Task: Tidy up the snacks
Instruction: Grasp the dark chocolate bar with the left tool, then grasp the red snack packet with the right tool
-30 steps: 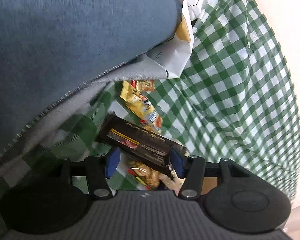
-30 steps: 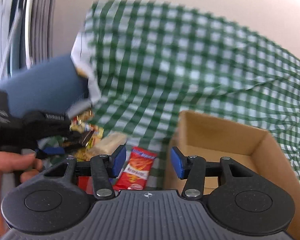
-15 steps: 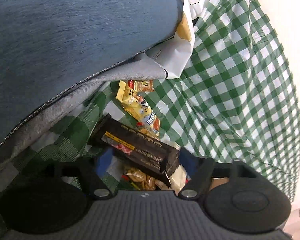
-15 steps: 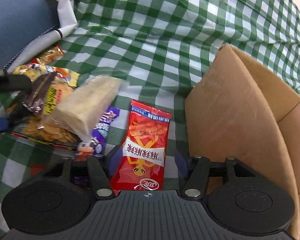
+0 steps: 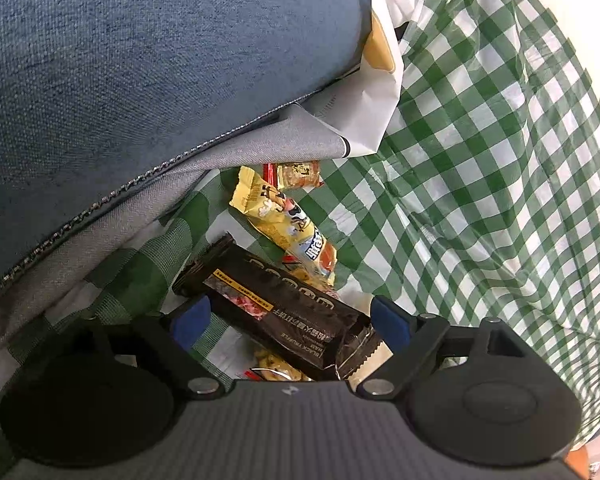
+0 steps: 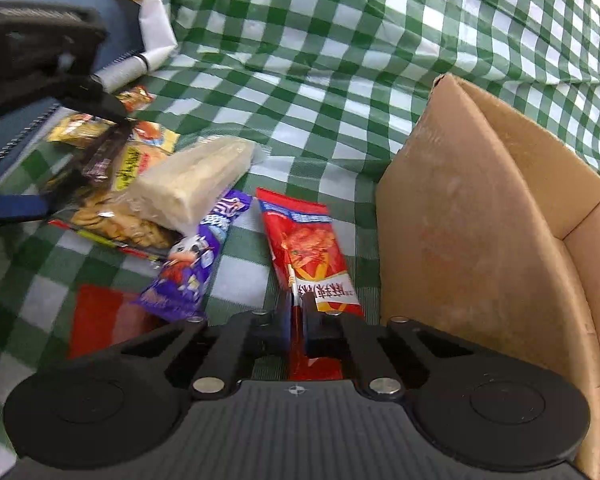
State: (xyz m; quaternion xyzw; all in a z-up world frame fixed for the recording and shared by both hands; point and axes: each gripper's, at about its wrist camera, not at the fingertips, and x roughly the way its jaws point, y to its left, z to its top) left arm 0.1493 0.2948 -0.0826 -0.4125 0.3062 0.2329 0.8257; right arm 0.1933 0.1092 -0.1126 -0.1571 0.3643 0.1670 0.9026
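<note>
My right gripper (image 6: 296, 322) is shut on the near end of a red snack packet (image 6: 306, 248) that lies on the green checked cloth beside an open cardboard box (image 6: 472, 216). My left gripper (image 5: 290, 324) is open, its blue pads either side of a black chocolate-biscuit packet (image 5: 276, 304) lying on other snacks. That gripper also shows at the left of the right wrist view (image 6: 40, 128). A yellow packet (image 5: 280, 220) and a small orange packet (image 5: 296, 174) lie beyond it. A pale wafer pack (image 6: 192, 180), a purple packet (image 6: 196, 260) and a cookie pack (image 6: 112, 224) lie in the pile.
A blue cushion (image 5: 140, 60) with a grey zipped edge overhangs the snacks on the left. A white paper bag (image 5: 376, 92) lies behind it. A red patch (image 6: 100, 316) shows on the cloth near my right gripper. The box wall stands close on the right.
My right gripper swung down to the red packet and closed on its near end. My left gripper opened wider around the black packet, which now rests on the pile.
</note>
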